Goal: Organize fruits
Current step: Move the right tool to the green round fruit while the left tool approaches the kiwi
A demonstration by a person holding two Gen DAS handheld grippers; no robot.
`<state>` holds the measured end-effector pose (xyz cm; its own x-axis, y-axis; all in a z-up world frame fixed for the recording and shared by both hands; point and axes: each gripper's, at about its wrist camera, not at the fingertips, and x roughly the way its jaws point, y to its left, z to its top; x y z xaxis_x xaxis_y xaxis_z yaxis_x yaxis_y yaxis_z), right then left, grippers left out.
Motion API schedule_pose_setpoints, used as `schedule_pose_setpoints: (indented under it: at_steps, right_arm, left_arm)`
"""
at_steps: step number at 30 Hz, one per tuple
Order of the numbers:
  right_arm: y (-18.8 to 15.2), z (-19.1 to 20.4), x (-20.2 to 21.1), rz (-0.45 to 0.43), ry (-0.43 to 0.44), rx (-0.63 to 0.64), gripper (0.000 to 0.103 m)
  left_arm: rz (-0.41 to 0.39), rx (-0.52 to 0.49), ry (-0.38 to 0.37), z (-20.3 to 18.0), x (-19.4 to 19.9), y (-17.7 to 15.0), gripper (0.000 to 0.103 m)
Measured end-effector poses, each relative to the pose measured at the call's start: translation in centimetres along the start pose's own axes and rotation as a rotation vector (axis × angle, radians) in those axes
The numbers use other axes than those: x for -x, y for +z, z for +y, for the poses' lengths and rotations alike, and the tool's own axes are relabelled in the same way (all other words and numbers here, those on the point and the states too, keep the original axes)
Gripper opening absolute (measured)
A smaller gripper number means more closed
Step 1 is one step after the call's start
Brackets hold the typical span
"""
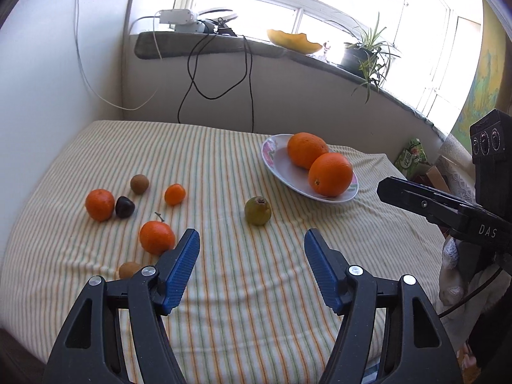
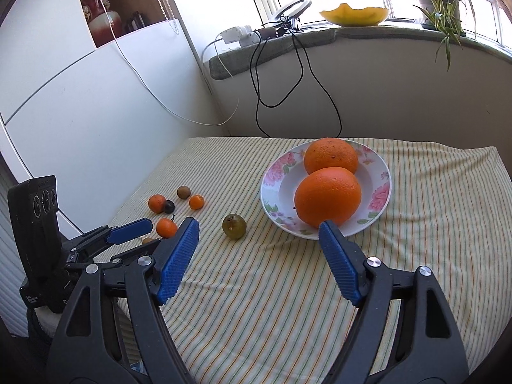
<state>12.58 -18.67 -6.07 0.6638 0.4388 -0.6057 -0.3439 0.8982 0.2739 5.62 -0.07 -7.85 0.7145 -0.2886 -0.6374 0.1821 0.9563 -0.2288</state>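
Observation:
A flowered white plate [image 1: 275, 163] [image 2: 272, 192] holds two big oranges [image 1: 329, 174] [image 2: 328, 196] at the table's far right. A green pear [image 1: 258, 211] [image 2: 234, 226] lies on the striped cloth left of the plate. Further left lie three tangerines [image 1: 156, 236] [image 2: 166, 228], a dark plum [image 1: 124, 206] [image 2: 169, 206] and two kiwis [image 1: 139, 184] [image 2: 183, 192]. My left gripper [image 1: 252, 240] is open and empty, just short of the pear. My right gripper [image 2: 257, 227] is open and empty in front of the plate.
The table with striped cloth [image 1: 224, 288] sits in a corner under a windowsill [image 1: 288, 51] with a potted plant [image 1: 364, 51], a yellow melon rind [image 1: 292, 40] and hanging cables [image 1: 217, 73]. A white cabinet [image 2: 80, 96] stands left.

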Motion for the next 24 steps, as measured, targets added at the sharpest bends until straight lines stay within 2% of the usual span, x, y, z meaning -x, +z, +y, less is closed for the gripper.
schedule_pose_setpoints:
  at_steps: [12, 19, 24]
  right_arm:
    - [-1.6, 3.5, -2.9, 0.075, 0.007, 0.096, 0.08]
    - [-2.4, 3.7, -5.3, 0.128, 0.003, 0.113, 0.079]
    - [-2.7, 3.4, -7.3, 0.165, 0.0, 0.099, 0.066]
  left_arm:
    - [0.029, 0.107, 0.069, 5.4, 0.5, -2.9, 0.067]
    - [0.037, 0.143, 0.092, 7.4, 0.1, -3.6, 0.06]
    - [0.052, 0.169, 0.095, 8.7, -0.7, -4.0, 0.052]
